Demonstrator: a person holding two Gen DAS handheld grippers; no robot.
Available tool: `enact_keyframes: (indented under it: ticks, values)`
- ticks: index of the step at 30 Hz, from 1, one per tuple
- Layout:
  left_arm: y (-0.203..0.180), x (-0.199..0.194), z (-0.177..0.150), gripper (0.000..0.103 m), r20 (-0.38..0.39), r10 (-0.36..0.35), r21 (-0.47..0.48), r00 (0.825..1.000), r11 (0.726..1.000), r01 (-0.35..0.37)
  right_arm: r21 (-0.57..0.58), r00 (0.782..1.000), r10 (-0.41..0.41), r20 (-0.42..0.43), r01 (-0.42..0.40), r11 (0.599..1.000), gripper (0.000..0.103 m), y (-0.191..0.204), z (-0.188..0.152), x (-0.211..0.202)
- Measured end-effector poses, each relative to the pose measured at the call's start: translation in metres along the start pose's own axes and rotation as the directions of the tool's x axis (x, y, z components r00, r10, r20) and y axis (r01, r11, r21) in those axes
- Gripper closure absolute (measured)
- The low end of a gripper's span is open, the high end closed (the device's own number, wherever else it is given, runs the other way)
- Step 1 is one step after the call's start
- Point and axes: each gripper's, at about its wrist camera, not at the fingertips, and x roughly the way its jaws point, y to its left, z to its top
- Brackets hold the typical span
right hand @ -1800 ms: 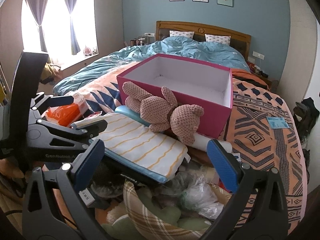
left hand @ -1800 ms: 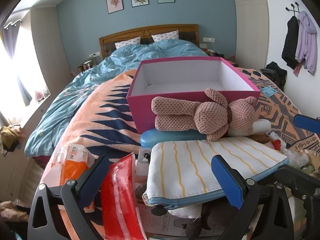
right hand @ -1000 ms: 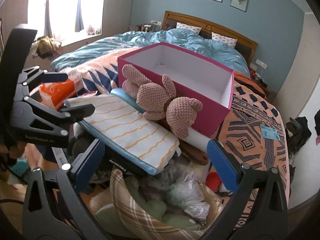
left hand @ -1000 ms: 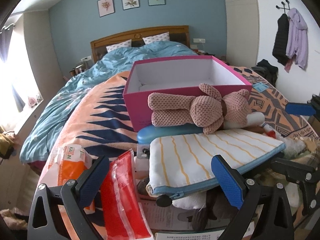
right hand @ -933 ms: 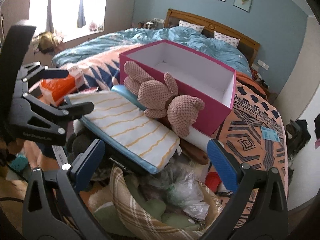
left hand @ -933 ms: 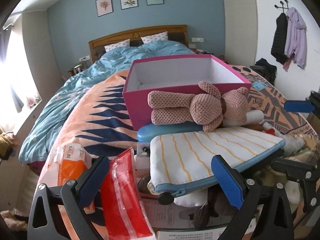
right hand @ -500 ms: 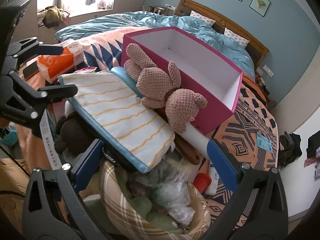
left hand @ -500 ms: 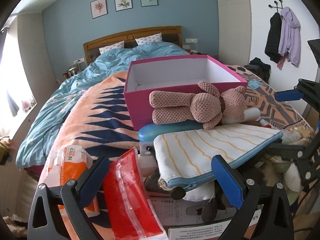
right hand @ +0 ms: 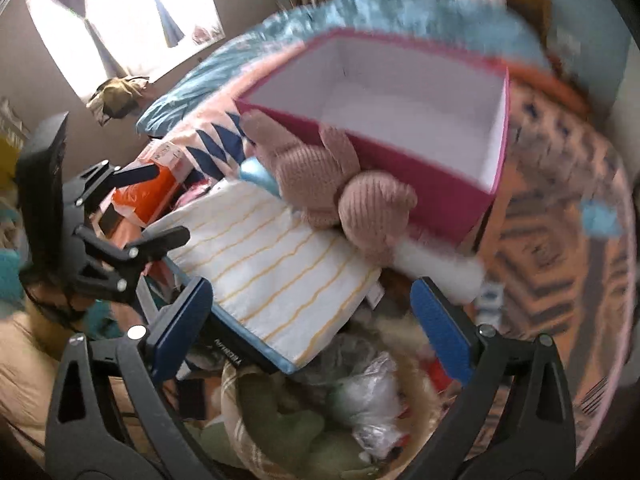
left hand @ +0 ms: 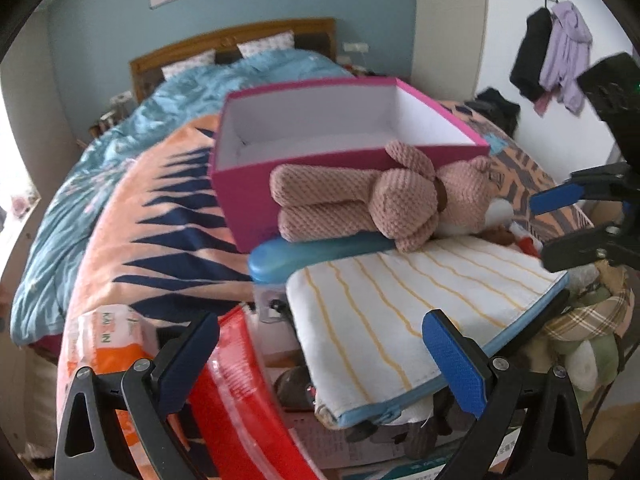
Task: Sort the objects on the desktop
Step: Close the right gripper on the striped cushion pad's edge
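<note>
Left gripper (left hand: 326, 354): jaws spread wide, holding nothing, hovering low over the near edge of a heap of objects on the bed (left hand: 132, 216). Right gripper (right hand: 310, 322): likewise spread wide and holding nothing, positioned above a plaid basket (right hand: 236, 384) at the near right of the heap; this view is motion-blurred.

Pink box (left hand: 256, 184): open-topped, white interior, nothing visible inside, standing on the orange patterned blanket (left hand: 160, 208) beyond the heap.

Plush bear (left hand: 384, 200): pink knitted, lying on its side against the near wall of the box, resting partly on a blue oblong case (left hand: 304, 254) and touching the far edge of the striped pouch (left hand: 400, 300).

Striped pouch: white with yellow lines and a blue zip edge, lying flat on top of the heap, between the fingers of both grippers in their respective views.

Red plastic packet (left hand: 236, 392): left of the pouch, just behind the left gripper's left finger. Orange tissue pack (left hand: 108, 344): further left, on the blanket edge.

The basket holds a green soft item (right hand: 288, 428) and crumpled clear plastic (right hand: 368, 392). Items beneath the pouch are too obscured to identify.
</note>
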Motion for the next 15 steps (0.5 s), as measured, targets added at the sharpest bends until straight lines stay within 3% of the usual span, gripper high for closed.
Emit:
enact_keyframes:
  ticks: [8,11,15]
  values:
    - [0.005,0.018,0.006,0.0,-0.076,-0.101,-0.016,0.992,0.995,0.1,0.076,0.978,0.121,-0.17,-0.109,0.991,0.009,-0.007,0.009,0.038]
    - [0.008,0.025,0.007,0.0,-0.109,-0.158,-0.038,0.981,0.987,0.155,0.089,0.971,0.138,-0.194,-0.123,0.988,0.009,-0.007,0.007,0.045]
    - [0.011,0.035,0.009,0.012,-0.151,-0.251,-0.077,0.956,0.967,0.242,0.102,0.967,0.149,-0.207,-0.13,0.986,0.012,-0.007,0.005,0.049]
